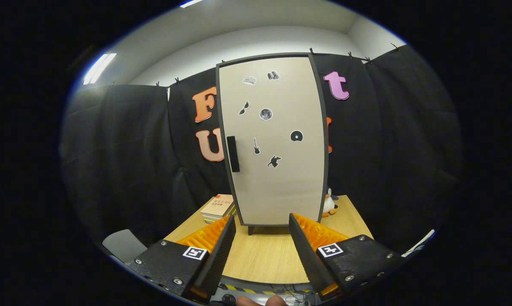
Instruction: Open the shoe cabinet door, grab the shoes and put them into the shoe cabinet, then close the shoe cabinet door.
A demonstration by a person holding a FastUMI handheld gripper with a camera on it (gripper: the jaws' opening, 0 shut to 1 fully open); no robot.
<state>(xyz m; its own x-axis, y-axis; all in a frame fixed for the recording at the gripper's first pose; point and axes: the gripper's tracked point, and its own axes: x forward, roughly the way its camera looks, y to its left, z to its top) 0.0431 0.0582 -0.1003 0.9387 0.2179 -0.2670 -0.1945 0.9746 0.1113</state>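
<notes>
A tall beige shoe cabinet [275, 140] with a dark frame stands on short legs at the back of a wooden table [264, 255]. Its door is shut, dotted with small stickers, and carries a black vertical handle [233, 154] near its left edge. My gripper [262, 223] hovers over the table's front, well short of the cabinet, open with nothing between its fingers. The cabinet's foot lies just beyond the fingertips.
A stack of books [218, 208] lies on the table left of the cabinet. A small penguin toy [330, 203] stands at the cabinet's right foot. A grey chair back [124, 245] sits off the table's left front corner. Fingers of a hand [260, 301] show below the gripper.
</notes>
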